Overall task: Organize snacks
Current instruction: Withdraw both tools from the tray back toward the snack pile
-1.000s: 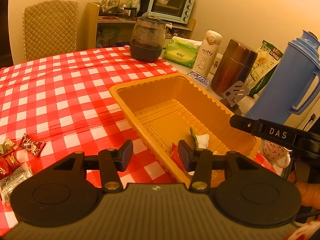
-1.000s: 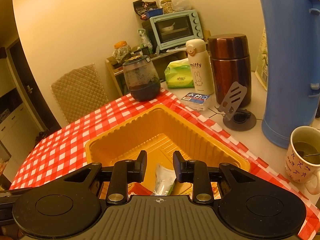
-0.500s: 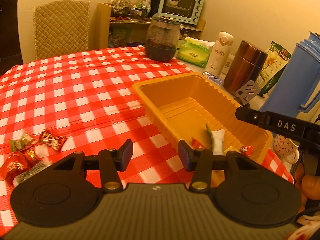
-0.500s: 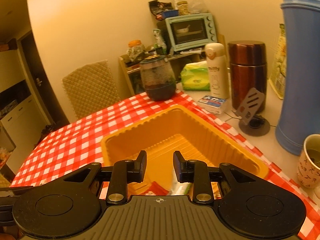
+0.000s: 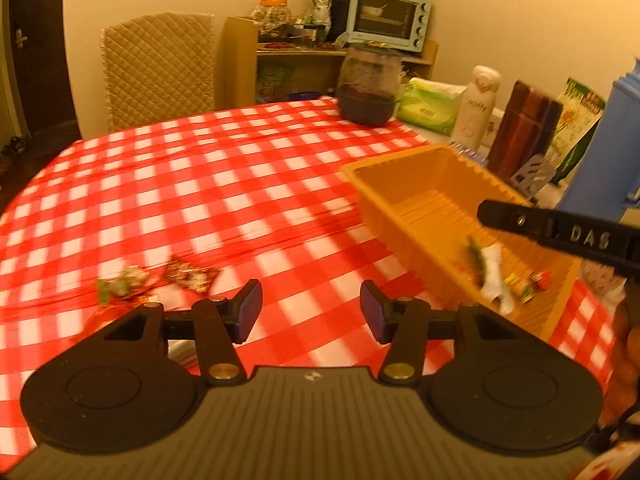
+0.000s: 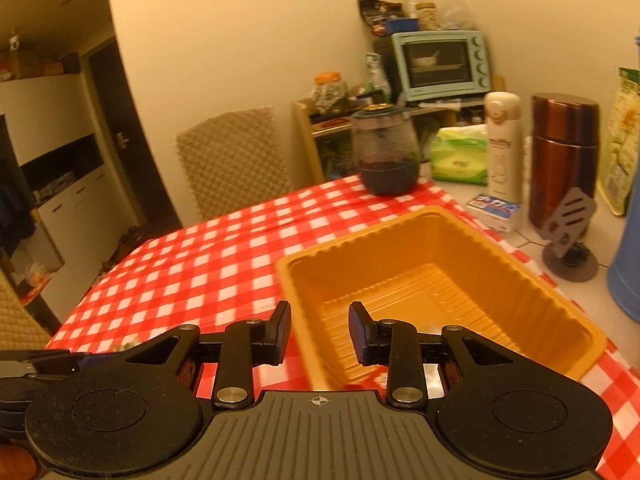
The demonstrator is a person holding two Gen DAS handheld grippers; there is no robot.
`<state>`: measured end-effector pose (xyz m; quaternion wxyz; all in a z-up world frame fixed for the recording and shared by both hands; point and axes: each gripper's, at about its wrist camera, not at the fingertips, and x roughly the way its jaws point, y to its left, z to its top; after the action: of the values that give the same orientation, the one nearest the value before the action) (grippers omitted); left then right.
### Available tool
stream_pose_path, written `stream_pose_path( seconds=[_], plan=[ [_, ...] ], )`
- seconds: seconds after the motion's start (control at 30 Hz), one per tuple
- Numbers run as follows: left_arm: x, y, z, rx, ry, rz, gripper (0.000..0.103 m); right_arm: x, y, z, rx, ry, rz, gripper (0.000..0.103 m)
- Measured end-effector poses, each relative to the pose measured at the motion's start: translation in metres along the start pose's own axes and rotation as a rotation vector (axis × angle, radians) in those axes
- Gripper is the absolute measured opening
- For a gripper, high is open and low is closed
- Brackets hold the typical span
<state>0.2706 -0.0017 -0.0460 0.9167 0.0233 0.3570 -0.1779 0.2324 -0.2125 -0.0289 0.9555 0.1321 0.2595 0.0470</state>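
An orange plastic tray stands on the red checked tablecloth at the right. Several wrapped snacks lie in its near end. More wrapped snacks lie loose on the cloth at the left. My left gripper is open and empty above the cloth, between the loose snacks and the tray. My right gripper is open and empty over the tray's near left corner; one of its fingers shows above the tray in the left wrist view.
A dark glass jar, a green tissue pack, a white Miffy bottle, a brown flask, a phone stand and a blue thermos crowd the table's far right. A padded chair stands behind the table.
My left gripper has swung left, away from the tray toward the loose snacks. My right gripper has drawn back and left, from over the tray's middle to its near left corner. Both stay open.
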Motion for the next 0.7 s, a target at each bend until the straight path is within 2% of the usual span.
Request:
stream_pose_path(
  seconds=[0.5,0.6,0.67,0.7],
  plan=[
    [-0.025,0.064,-0.027,0.01,0.026,0.13,0.053,0.018,0.061,-0.012,-0.117,0.041,0.124,0.041],
    [-0.027,0.077,-0.033,0.018,0.051,0.14,0.053,0.024,0.072,-0.015,-0.144,0.059,0.143,0.048],
    [-0.027,0.085,-0.038,0.025,0.072,0.136,0.053,0.029,0.08,-0.017,-0.17,0.072,0.157,0.06],
    [-0.026,0.09,-0.04,0.022,0.085,0.132,0.053,0.032,0.084,-0.018,-0.184,0.077,0.166,0.062]
  ],
)
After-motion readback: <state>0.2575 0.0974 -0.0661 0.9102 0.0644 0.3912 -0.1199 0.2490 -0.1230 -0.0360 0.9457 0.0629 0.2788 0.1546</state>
